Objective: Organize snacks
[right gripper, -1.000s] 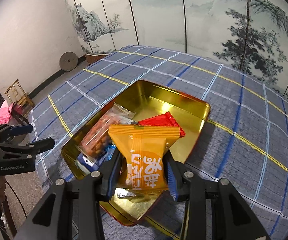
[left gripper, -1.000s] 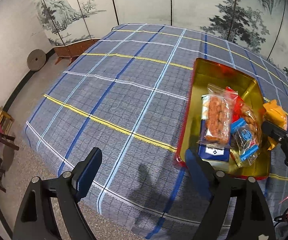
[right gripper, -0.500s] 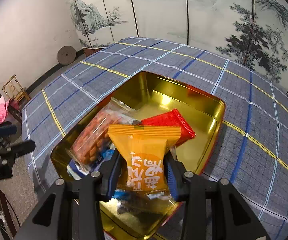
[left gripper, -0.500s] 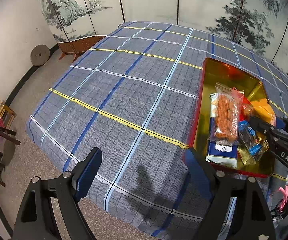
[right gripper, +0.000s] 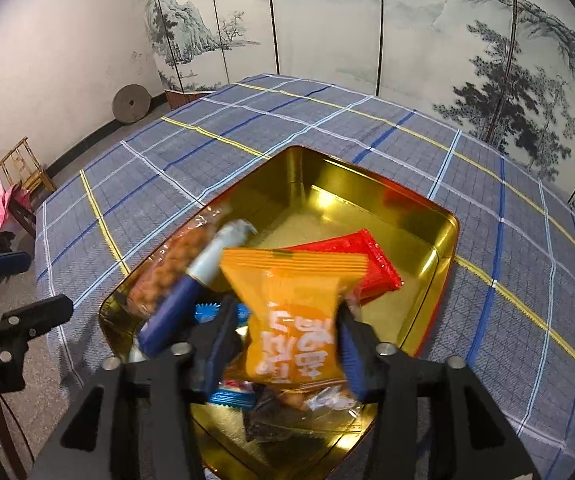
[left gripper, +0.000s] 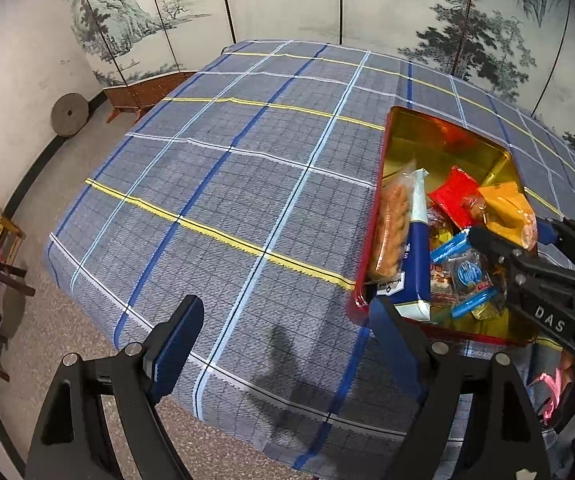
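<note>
Left wrist view: left gripper (left gripper: pixel 283 332) spread wide, nothing between fingers, hovers over checked tablecloth (left gripper: pixel 227 200) beside gold tin (left gripper: pixel 439 140). Orange packet (left gripper: pixel 507 212) sits over tin's near end at right gripper (left gripper: pixel 515 236).

Right wrist view: right gripper (right gripper: pixel 287 336) jaws just been opening, orange packet (right gripper: pixel 295 320) between them, gap on left side; over tin (right gripper: pixel 367 196) among other snacks.
</note>
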`<state>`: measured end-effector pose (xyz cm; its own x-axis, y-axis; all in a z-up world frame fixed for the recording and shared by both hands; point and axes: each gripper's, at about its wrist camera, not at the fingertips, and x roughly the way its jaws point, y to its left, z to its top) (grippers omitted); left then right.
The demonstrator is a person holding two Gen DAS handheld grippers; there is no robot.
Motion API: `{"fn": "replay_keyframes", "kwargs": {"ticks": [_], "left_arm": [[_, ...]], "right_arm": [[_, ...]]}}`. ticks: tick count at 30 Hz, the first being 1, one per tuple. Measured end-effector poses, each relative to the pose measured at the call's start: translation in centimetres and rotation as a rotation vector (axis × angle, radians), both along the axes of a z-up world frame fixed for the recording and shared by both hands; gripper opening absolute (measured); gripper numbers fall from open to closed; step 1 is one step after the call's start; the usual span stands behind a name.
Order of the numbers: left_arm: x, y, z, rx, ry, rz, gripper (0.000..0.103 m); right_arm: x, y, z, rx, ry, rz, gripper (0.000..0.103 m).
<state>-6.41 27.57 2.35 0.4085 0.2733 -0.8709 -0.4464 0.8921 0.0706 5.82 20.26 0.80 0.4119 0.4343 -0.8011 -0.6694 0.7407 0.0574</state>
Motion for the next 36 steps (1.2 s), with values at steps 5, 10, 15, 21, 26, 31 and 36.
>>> {"fn": "replay_keyframes", "kwargs": {"ticks": [5,10,15,21,26,31,36], "left_arm": [[0.2,-0.4,0.0,-0.004,0.002,-0.006,0.082],[0.1,-0.6,0.3,0.001,-0.002,-0.008,0.082],[0.3,-1.1,0.5,0.002,-0.006,-0.021,0.082],[0.7,-2.1,0.5,-0.007,-0.009,-0.047,0.082],[1.0,-3.1,0.5,-0.021,-0.007,-0.079,0.082],[1.3,-3.9,0.7,-0.014,-0.005,-0.091,0.082],[1.4,-4.2,0.7,-0.002,0.007,-0.086,0.083]], "right_arm": [[-0.7,0.0,0.1,0.004,-0.010,0.012,0.067],[-1.5,-0.6,1.1,0.042,-0.007,0.012,0.082],[-2.6,-1.4,2.5,0.045,-0.008,0.000,0.084],[-4.1,-3.2,2.7,0.034,0.001,-0.018,0.089],[-4.8,-4.5,2.2,0.042,0.027,-0.040,0.091],[-5.4,-4.6,1.9,0.010,0.002,-0.036,0.091],[-5.5,-4.6,1.6,0.004,0.007,-0.033,0.091]]}}
